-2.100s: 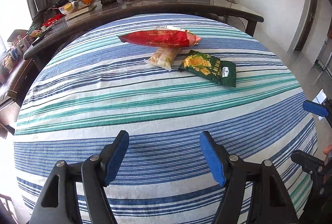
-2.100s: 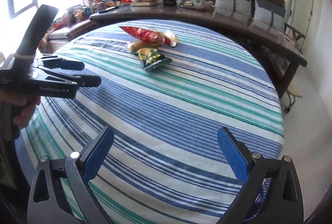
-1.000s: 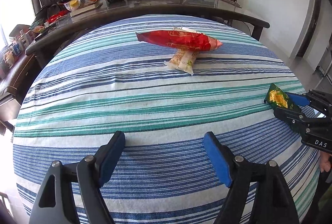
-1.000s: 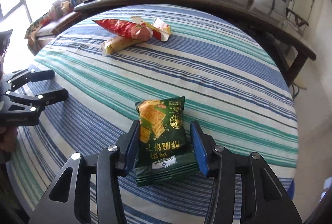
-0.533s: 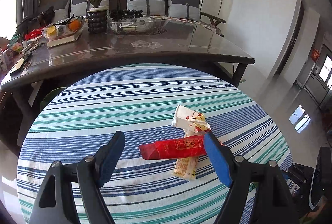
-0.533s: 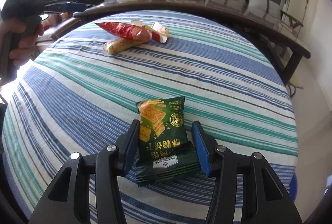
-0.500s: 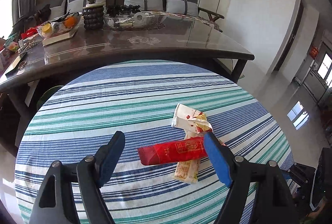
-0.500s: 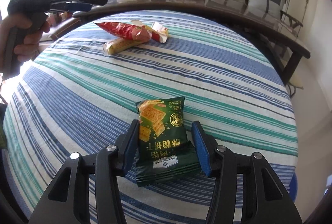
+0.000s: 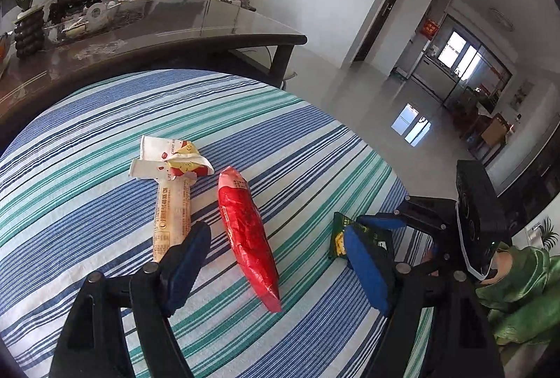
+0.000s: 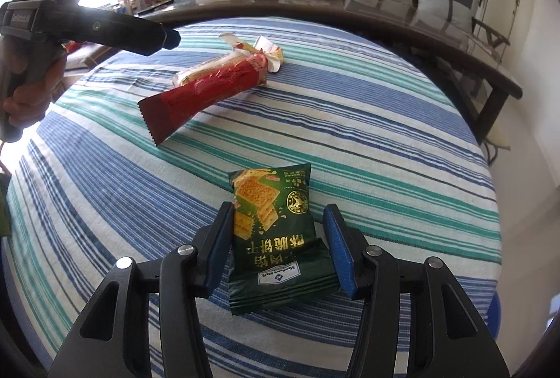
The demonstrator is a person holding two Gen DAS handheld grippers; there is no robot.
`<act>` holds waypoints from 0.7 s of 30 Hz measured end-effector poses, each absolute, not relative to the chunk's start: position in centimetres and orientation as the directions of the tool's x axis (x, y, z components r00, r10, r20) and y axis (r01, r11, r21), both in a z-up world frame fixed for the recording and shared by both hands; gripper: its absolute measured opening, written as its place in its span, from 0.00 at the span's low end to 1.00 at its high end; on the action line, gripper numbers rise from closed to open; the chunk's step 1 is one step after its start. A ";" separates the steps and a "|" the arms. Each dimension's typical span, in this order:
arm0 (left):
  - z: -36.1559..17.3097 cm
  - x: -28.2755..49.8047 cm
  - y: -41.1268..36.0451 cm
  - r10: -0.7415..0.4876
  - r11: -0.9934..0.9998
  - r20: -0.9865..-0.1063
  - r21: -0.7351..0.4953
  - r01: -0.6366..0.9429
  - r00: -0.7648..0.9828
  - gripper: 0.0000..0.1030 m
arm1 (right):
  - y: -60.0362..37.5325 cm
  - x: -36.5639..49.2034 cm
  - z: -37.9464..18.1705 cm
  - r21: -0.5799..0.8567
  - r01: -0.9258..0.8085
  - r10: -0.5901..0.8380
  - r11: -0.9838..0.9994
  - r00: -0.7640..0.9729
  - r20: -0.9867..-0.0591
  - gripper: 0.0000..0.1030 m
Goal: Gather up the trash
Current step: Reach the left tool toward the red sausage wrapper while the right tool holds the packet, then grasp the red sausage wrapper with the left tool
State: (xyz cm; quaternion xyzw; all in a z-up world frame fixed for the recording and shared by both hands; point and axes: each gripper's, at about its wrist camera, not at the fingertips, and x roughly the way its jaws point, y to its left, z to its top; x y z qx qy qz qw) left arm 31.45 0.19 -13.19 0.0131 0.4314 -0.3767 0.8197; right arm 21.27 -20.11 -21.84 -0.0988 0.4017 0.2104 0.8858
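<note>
Four wrappers on the striped cloth (image 10: 385, 133): one red (image 10: 210, 87), one green (image 10: 273, 220), two pale (overlapping) (image 9: 173, 203).

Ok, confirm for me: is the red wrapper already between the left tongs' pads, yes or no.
No. The red wrapper lies flat on the striped tablecloth beyond the open left tongs, whose pads hang above it without touching.

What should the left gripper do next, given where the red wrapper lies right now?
Probably ease the left gripper down and close on the red wrapper. Its jaws stand open and empty, with that wrapper lying lengthwise between them on the striped cloth. The right gripper already has the green cracker pack between its fingers, so that side is occupied.
</note>
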 end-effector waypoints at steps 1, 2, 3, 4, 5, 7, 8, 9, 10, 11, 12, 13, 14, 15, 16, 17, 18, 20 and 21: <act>-13.4 31.5 -0.4 -0.586 0.728 -0.726 -0.276 0.627 0.360 0.78 | -20.1 21.3 -21.8 -0.006 -0.452 0.293 0.892 0.589 -0.753 0.52; -13.8 31.6 -1.2 -0.553 0.745 -0.742 -0.237 0.624 0.378 0.78 | -20.1 21.3 -21.8 -0.007 -0.452 0.293 0.892 0.589 -0.753 0.52; -14.5 31.7 -1.8 -0.518 0.760 -0.761 -0.199 0.618 0.392 0.78 | -20.1 21.2 -21.8 -0.008 -0.451 0.292 0.892 0.590 -0.753 0.52; -15.2 31.9 -2.2 -0.484 0.775 -0.778 -0.169 0.609 0.401 0.78 | -20.1 21.2 -21.8 -0.008 -0.450 0.291 0.893 0.590 -0.753 0.53; -15.9 32.1 -2.6 -0.450 0.790 -0.795 -0.143 0.596 0.407 0.78 | -20.2 21.2 -21.8 -0.008 -0.450 0.291 0.893 0.590 -0.753 0.53; -16.9 32.4 -3.0 -0.374 0.827 -0.820 -0.084 0.556 0.433 0.78 | -20.2 21.2 -21.8 -0.005 -0.450 0.293 0.893 0.589 -0.753 0.53; -17.2 32.5 -3.1 -0.344 0.840 -0.826 -0.058 0.540 0.446 0.76 | -20.2 21.2 -21.8 -0.003 -0.450 0.294 0.893 0.589 -0.753 0.53; -17.4 32.4 -3.2 -0.316 0.850 -0.830 -0.032 0.526 0.459 0.76 | -20.2 21.3 -21.8 -0.004 -0.450 0.293 0.893 0.589 -0.753 0.53; -17.4 32.3 -3.0 -0.290 0.860 -0.830 -0.008 0.510 0.476 0.76 | -20.2 21.3 -21.8 -0.004 -0.450 0.293 0.893 0.589 -0.753 0.53; -17.4 32.0 -3.0 -0.270 0.869 -0.828 0.010 0.494 0.492 0.76 | -20.2 21.3 -21.8 -0.005 -0.450 0.293 0.893 0.589 -0.753 0.53; -17.3 31.8 -2.8 -0.256 0.878 -0.827 0.017 0.479 0.500 0.76 | -20.2 21.3 -21.8 -0.005 -0.449 0.292 0.893 0.589 -0.753 0.53; -17.4 31.7 -2.6 -0.246 0.887 -0.829 0.016 0.462 0.502 0.76 | -20.2 21.3 -21.8 -0.005 -0.450 0.293 0.893 0.589 -0.753 0.53; -17.5 31.6 -2.4 -0.237 0.895 -0.832 0.014 0.445 0.502 0.73 | -20.2 21.3 -21.8 -0.005 -0.449 0.293 0.893 0.589 -0.753 0.53; -17.6 31.4 -2.2 -0.221 0.903 -0.837 0.017 0.428 0.500 0.66 | -20.2 21.3 -21.8 -0.005 -0.449 0.293 0.893 0.589 -0.753 0.53; -17.9 31.2 -2.1 -0.201 0.911 -0.843 0.026 0.411 0.499 0.46 | -20.2 21.3 -21.8 -0.005 -0.449 0.292 0.893 0.589 -0.753 0.53; -18.1 31.1 -1.9 -0.183 0.917 -0.847 0.036 0.396 0.500 0.30 | -20.2 21.3 -21.8 -0.005 -0.449 0.292 0.893 0.589 -0.753 0.53; -18.3 30.9 -1.7 -0.175 0.922 -0.848 0.037 0.385 0.500 0.23 | -20.2 21.3 -21.8 -0.005 -0.449 0.292 0.894 0.589 -0.753 0.53; -18.1 30.1 -1.2 -0.190 0.932 -0.838 0.011 0.363 0.512 0.16 | -20.4 21.3 -21.8 -0.005 -0.446 0.290 0.895 0.591 -0.753 0.53; -17.8 29.5 -0.8 -0.194 0.937 -0.835 -0.003 0.348 0.514 0.15 | -20.4 21.3 -21.8 -0.002 -0.445 0.291 0.896 0.590 -0.753 0.53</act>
